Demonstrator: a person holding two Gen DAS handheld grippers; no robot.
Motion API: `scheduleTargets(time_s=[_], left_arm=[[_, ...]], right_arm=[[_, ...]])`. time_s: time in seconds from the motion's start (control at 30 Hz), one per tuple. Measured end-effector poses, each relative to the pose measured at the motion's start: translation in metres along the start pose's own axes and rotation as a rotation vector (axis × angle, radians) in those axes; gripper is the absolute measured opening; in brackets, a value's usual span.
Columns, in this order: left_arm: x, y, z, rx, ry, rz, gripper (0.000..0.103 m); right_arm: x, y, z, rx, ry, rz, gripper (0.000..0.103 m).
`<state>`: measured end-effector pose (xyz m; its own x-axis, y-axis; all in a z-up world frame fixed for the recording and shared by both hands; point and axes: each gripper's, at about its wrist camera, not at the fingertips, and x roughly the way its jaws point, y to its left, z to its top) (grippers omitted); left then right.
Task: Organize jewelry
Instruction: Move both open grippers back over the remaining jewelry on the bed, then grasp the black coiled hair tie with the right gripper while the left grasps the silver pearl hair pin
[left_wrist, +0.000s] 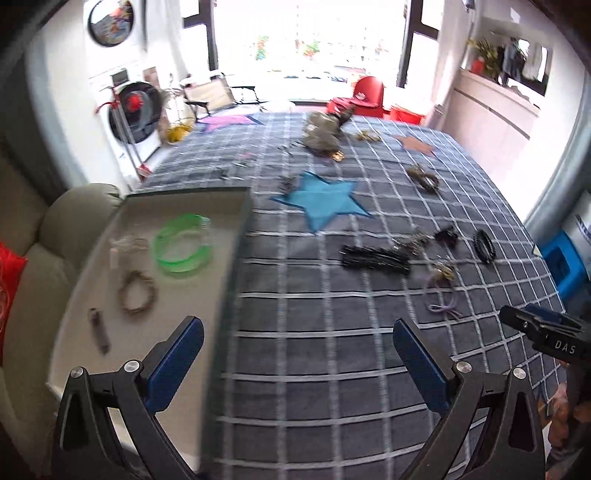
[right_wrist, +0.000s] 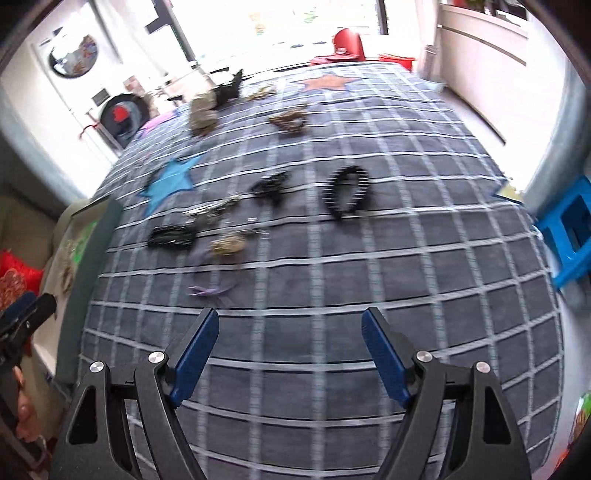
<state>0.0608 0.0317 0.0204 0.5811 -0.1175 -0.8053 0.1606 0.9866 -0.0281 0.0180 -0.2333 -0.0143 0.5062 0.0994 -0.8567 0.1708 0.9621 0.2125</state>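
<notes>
at the far left a shallow grey tray (left_wrist: 236, 236) is seen beside the checked blanket (left_wrist: 295, 314), and a green bangle (left_wrist: 183, 245), a woven bracelet (left_wrist: 137, 292) and a small dark piece (left_wrist: 99, 330) already lie in it. the left gripper (left_wrist: 297, 362) hangs over the tray's right edge, its jaws wide apart with nothing between them.

further right, the jewelry not yet sorted is spread over the blanket: a black hair clip (right_wrist: 171, 236), a gold and purple tangle (right_wrist: 227, 245), a small black piece (right_wrist: 269, 186) and a black beaded bracelet (right_wrist: 347, 192). the right gripper (right_wrist: 290, 345) hovers short of this cluster, jaws likewise apart and empty.

the step in hand is judged to be a reach for the next loose piece. one piece should be singled out, since the tangle lies just beside the clip and could be dragged along. the jaws are best brought down astride a firm part, such as the bracelet's band, and closed only once the pads are level with it. blanket pile should not be pinched. both views are blurred, so fine chains cannot be made out.
</notes>
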Motion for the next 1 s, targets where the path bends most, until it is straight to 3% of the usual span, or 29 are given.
scheduleTargets(time_s=[0.23,0.5,0.8,0.9,1.0], left_arm=[[0.039,-0.029,0.006,0.019,0.069,0.003,0.103],[0.069,-0.044,0.015,0.018,0.086,-0.021,0.103],[0.104,-0.039,0.031,-0.142,0.159,-0.027,0.103],[0.106,-0.041,0.035,-0.163,0.136,-0.018,0.103],[0.103,-0.055,0.042,-0.074,0.092,-0.01,0.103]], right_arm=[[0.008,-0.03,0.006,0.034,-0.008,-0.068,0.082],[0.029,-0.035,0.024,0.008,-0.011,-0.112,0.082],[0.05,-0.023,0.045,-0.051,-0.032,-0.182,0.082],[0.056,-0.019,0.052,-0.06,-0.043,-0.2,0.082],[0.062,-0.018,0.059,-0.061,-0.058,-0.213,0.082]])
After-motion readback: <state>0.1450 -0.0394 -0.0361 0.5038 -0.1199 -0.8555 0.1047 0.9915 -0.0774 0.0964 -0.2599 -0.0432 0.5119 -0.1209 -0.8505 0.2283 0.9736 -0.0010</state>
